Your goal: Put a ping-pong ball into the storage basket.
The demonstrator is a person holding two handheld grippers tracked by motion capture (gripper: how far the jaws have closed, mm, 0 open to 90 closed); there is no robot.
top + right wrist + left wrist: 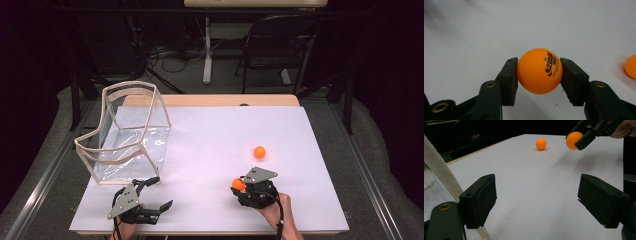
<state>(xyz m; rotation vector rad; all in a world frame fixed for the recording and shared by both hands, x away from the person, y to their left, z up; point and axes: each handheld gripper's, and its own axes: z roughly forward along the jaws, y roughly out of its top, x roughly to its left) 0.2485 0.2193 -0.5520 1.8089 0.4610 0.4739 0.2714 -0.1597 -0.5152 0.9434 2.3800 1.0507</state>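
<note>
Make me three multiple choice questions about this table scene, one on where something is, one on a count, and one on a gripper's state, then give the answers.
1. Where does the clear container stand?
A. left part of the table
B. right edge
C. on the chair

2. How many orange balls are there?
A. one
B. two
C. four

3. What is the right gripper doing?
A. hanging open
B. shut on nothing
C. clamping an orange ball

Answers: 1 A, the high view shows it left, ahead of the left gripper. 2 B, one held ball and one loose ball on the white table. 3 C, both pads press the ball's sides.
</note>
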